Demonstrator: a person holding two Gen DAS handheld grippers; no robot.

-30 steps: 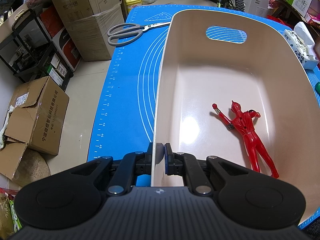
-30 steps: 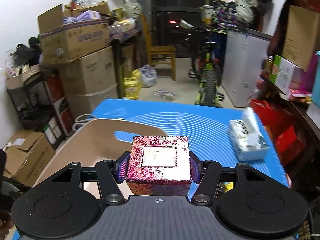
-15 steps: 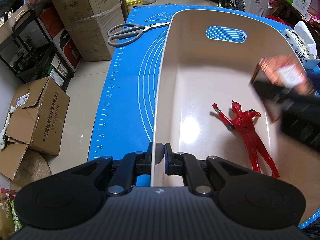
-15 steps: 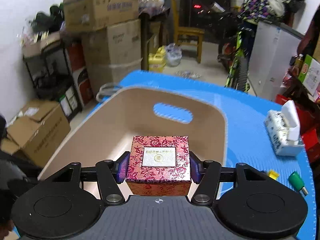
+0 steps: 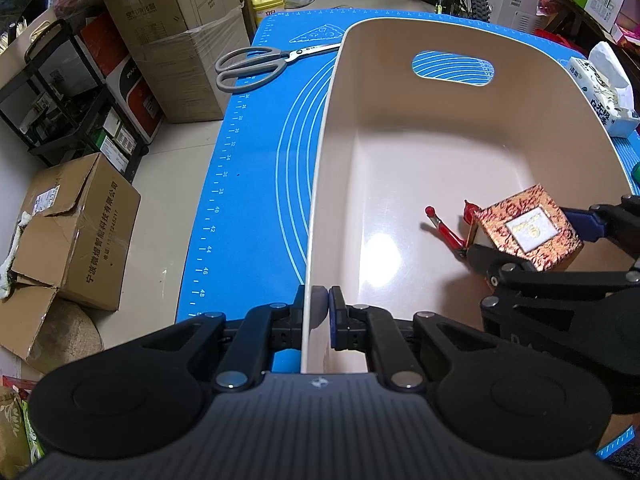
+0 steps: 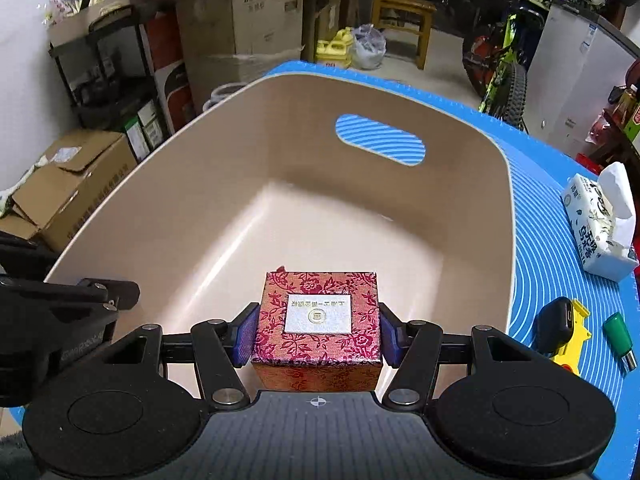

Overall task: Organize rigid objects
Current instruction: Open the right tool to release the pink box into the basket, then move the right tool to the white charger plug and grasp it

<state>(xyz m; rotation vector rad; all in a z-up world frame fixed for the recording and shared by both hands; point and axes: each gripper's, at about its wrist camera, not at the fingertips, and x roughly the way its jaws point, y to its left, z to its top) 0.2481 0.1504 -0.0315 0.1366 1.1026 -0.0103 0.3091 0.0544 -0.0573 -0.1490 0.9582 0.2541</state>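
Red brocade box (image 6: 318,322) pinched in my right claw (image 6: 318,332), hanging over the beige bin (image 6: 472,152), not yet set down. Left claw (image 5: 320,312) pressed shut on the bin's rim. Red figure (image 5: 448,232) already inside. Scissors (image 5: 256,66), yellow toy (image 6: 572,332), green piece (image 6: 618,332) left on the table. Box label unreadable.

Matte black throughout. Left claw (image 5: 320,312): ribbed grey-black deck at 6 o'clock with a small crosshair mark on its front edge, two round housings at 7 and 5 o'clock, angular linkage arms pinned with silver screws, blue pads inside the fingers (image 5: 335,312). Right claw (image 6: 318,334): same ribbed deck and crosshair, twin round housings, black linkages with silver screw heads, purple-blue pads on the fingers (image 6: 245,334). Faint raised lettering on a black arm at 9 o'clock.
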